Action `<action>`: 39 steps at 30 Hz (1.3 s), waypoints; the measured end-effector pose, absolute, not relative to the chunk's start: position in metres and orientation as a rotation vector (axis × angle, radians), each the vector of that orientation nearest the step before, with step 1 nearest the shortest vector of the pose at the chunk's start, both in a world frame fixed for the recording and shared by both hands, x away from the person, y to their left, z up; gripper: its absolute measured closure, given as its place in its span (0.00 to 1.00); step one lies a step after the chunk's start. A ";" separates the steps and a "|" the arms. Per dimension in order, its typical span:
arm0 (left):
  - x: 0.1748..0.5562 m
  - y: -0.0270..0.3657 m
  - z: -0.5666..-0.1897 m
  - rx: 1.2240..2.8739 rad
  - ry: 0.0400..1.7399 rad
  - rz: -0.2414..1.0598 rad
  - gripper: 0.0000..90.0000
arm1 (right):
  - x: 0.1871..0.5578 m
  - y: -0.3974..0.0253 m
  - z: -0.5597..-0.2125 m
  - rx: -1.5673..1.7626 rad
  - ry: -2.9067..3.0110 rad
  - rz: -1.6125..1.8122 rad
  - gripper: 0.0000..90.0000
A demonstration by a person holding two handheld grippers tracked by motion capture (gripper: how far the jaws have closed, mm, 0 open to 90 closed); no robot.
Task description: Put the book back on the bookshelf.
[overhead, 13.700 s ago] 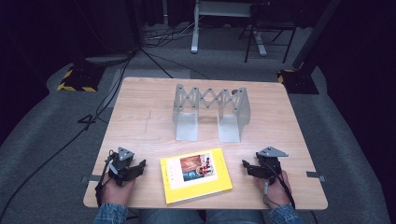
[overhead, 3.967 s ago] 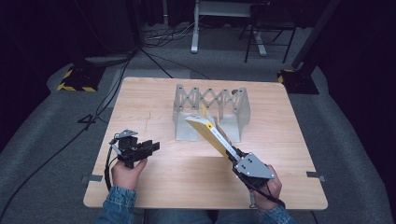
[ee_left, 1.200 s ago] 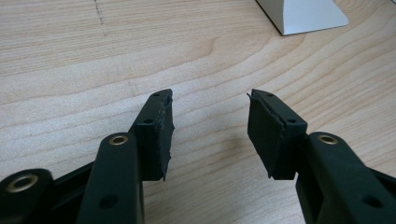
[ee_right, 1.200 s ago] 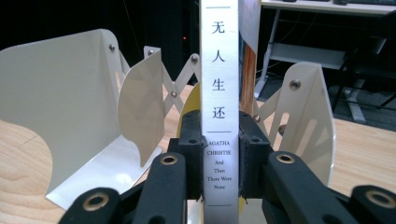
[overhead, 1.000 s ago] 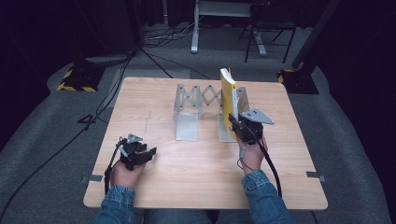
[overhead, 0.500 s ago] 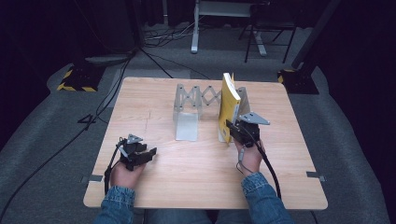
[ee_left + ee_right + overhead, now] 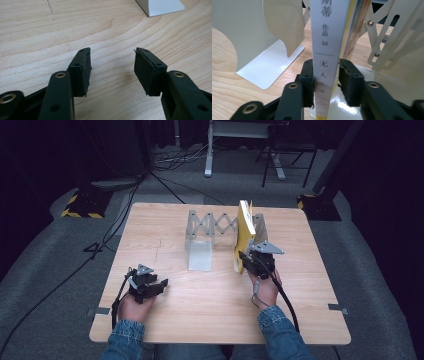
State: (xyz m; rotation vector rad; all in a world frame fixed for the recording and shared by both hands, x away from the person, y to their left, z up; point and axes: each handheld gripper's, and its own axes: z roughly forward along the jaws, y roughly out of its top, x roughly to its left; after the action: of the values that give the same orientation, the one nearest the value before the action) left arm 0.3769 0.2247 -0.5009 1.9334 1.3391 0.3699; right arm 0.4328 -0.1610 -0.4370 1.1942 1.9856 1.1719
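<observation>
A yellow book [image 7: 244, 232] with a white spine [image 7: 325, 45] stands upright on its lower edge, between the two end plates of a grey scissor-link book rack [image 7: 210, 225]. My right gripper [image 7: 251, 262] [image 7: 326, 65] is shut on the bottom of the spine, one jaw on each cover. The rack's left plate [image 7: 249, 32] is well to the left of the book, and its right plate [image 7: 402, 37] is close on the right. My left gripper [image 7: 152, 286] [image 7: 112, 53] rests open on the near left of the table, with bare wood between its jaws.
The wooden table [image 7: 165, 325] has the rack at its middle back, and the rack's left foot [image 7: 200, 256] [image 7: 160, 6] lies flat towards me. Cables trail from both grippers. Around the table are dark floor, cables and stands.
My right gripper has lowered the upright book a little, down between the rack's plates. The left gripper has stayed still and open.
</observation>
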 end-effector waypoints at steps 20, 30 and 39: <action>0.360 0.229 -0.504 1.950 1.313 0.429 0.49 | 0.400 -0.188 -0.400 1.081 1.956 1.223 0.48; 0.341 0.243 -0.504 2.010 1.246 0.430 0.43 | 0.383 -0.213 -0.389 1.029 1.997 1.270 0.46; 0.333 0.246 -0.504 2.092 1.190 0.469 0.32 | 0.373 -0.236 -0.392 1.015 2.032 1.308 0.42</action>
State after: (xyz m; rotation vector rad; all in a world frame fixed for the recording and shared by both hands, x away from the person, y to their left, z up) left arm 0.3326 0.2458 -0.5044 2.0923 1.1903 0.4690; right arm 0.3726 -0.2357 -0.3920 1.0151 2.0317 1.3080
